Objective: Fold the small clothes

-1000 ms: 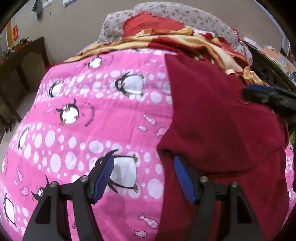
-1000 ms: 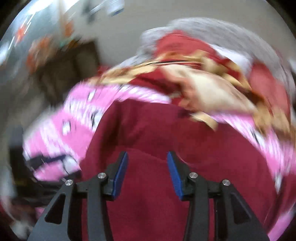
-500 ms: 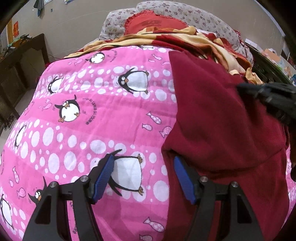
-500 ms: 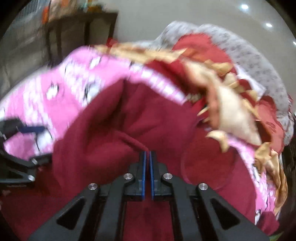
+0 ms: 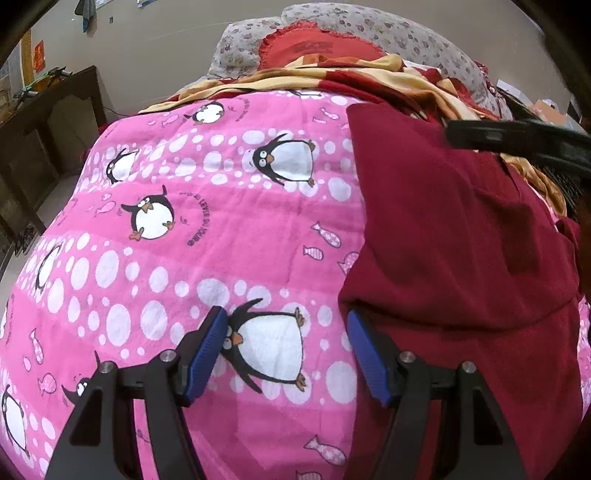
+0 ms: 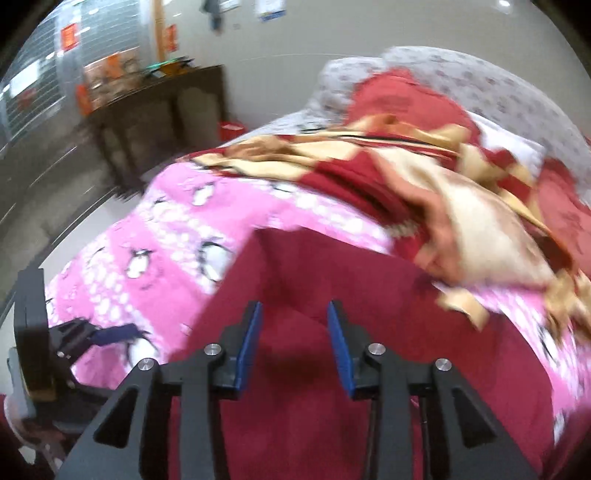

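Left gripper [image 5: 286, 347]: jaws wide apart, nothing between the pads, poised over a penguin print on the pink blanket [image 5: 177, 229]; right-hand blue pad [image 5: 365, 354] just at the near left edge of the maroon garment [image 5: 461, 240], contact not determinable.

Right gripper [image 6: 293, 345]: jaws just reopened to a moderate gap, no cloth pinched between the blue pads, hovering above the maroon garment [image 6: 332, 295]. Frame motion-blurred, finer detail unreadable.

Maroon garment: lying on the pink blanket, right of the left gripper, a folded layer visible across its near part with a straight left edge. Right gripper's black body [image 5: 517, 138] seen over its far right corner in the left wrist view; left gripper [image 6: 92, 336] seen at far left in the right wrist view.

Beyond: red-and-yellow patterned cloth [image 5: 369, 79] heaped at the blanket's far end, floral pillow [image 5: 388, 29] behind it, dark wooden furniture [image 5: 48, 122] at left against the wall.

No containers in view.
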The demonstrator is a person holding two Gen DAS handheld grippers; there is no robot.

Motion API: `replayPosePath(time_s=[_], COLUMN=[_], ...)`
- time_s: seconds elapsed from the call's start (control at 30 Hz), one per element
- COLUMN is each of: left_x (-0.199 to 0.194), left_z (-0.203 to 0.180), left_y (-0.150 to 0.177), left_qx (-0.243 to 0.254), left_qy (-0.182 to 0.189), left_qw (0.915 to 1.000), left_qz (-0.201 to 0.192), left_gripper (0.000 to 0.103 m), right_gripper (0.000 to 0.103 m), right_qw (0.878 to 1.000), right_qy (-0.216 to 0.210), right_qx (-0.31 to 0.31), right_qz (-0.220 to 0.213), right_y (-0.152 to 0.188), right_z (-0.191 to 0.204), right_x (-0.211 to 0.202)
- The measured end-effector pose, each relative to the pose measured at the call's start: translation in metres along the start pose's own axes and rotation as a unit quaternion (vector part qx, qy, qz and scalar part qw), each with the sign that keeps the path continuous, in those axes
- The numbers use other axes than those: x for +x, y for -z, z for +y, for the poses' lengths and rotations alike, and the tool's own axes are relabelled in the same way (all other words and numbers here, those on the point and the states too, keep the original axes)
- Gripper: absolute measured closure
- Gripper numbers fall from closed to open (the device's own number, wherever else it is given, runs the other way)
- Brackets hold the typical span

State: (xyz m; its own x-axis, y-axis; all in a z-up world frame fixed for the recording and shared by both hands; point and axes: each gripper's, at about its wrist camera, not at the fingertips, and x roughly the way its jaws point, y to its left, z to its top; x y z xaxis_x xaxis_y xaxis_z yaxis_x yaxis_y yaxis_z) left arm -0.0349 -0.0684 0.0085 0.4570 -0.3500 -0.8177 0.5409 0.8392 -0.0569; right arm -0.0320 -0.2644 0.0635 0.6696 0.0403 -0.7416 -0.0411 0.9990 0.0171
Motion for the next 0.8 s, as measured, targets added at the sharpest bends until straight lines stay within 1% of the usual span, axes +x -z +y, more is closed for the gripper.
replayPosePath(time_s=[0.07,0.1,0.13,0.17,0.2,0.23,0.27,0.33,0.43,0.47,0.5,0.53,0.57,0.6,0.63,0.67,0.7,0.73,0.8], left_x=[-0.004,-0.006,-0.009,-0.013,-0.018,-0.023,-0.027,-0.036,-0.043,-0.045,-0.045,-0.045,-0.043,-0.042,-0.041,-0.04,-0.039,-0.035,-0.027], left_z=[0.001,0.002,0.004,0.006,0.008,0.01,0.012,0.013,0.01,0.007,0.006,0.003,-0.001,-0.002,-0.006,-0.011,-0.014,-0.02,-0.027], left_y=[0.001,0.002,0.002,0.002,0.002,0.001,0.0,-0.004,-0.012,-0.015,-0.017,-0.02,-0.022,-0.025,-0.028,-0.031,-0.033,-0.037,-0.043], left_qx=[-0.002,-0.002,-0.002,-0.004,-0.005,-0.008,-0.009,-0.013,-0.011,-0.008,-0.007,-0.006,-0.005,-0.005,-0.004,-0.003,-0.001,0.005,0.01], left_qy=[0.004,0.004,0.005,0.006,0.007,0.007,0.006,0.005,0.01,0.012,0.013,0.017,0.02,0.022,0.027,0.033,0.034,0.034,0.034], left_qw=[1.0,1.0,1.0,1.0,0.9999,0.9999,0.9998,0.9994,0.999,0.9989,0.9988,0.9986,0.9986,0.9985,0.9983,0.9978,0.9977,0.9976,0.9976], left_qz=[0.001,0.002,0.002,-0.001,-0.006,-0.012,-0.017,-0.031,-0.042,-0.045,-0.047,-0.049,-0.05,-0.05,-0.051,-0.057,-0.059,-0.06,-0.059], left_gripper=[0.032,0.032,0.032,0.032,0.032,0.032,0.032,0.032,0.032,0.032,0.032,0.032,0.032,0.032,0.032,0.032,0.032,0.032,0.032], right_gripper=[0.051,0.054,0.074,0.084,0.084,0.084,0.084,0.084,0.083,0.083,0.079,0.072,0.068,0.063,0.061,0.06,0.059,0.059,0.059], right_qw=[1.0,0.999,0.999,0.999,0.999,0.999,1.0,0.999,0.999,0.999,0.999,0.999,0.998,0.998,0.998,0.997,0.997,0.996,0.991], right_qy=[-0.004,-0.009,-0.012,-0.007,-0.002,-0.005,-0.021,-0.029,-0.015,-0.013,-0.021,-0.028,-0.034,-0.034,-0.032,-0.019,-0.008,0.013,0.083], right_qx=[-0.011,-0.015,-0.016,-0.017,-0.014,-0.008,0.005,0.013,0.007,0.008,0.016,0.024,0.04,0.05,0.057,0.068,0.073,0.08,0.098], right_qz=[0.017,0.031,0.038,0.044,0.04,0.034,0.022,0.012,0.031,0.034,0.031,0.031,0.029,0.02,0.01,-0.008,-0.016,-0.024,-0.036], right_y=[-0.007,-0.01,-0.011,-0.012,-0.014,-0.015,-0.021,-0.028,-0.028,-0.025,-0.023,-0.022,-0.018,-0.013,-0.009,0.004,0.011,0.025,0.059], right_z=[0.009,0.014,0.015,0.018,0.022,0.024,0.027,0.036,0.044,0.044,0.041,0.038,0.031,0.025,0.02,0.009,0.003,-0.007,-0.033], right_x=[0.02,0.034,0.041,0.05,0.054,0.054,0.055,0.061,0.079,0.08,0.074,0.068,0.053,0.037,0.025,0.0,-0.012,-0.03,-0.065])
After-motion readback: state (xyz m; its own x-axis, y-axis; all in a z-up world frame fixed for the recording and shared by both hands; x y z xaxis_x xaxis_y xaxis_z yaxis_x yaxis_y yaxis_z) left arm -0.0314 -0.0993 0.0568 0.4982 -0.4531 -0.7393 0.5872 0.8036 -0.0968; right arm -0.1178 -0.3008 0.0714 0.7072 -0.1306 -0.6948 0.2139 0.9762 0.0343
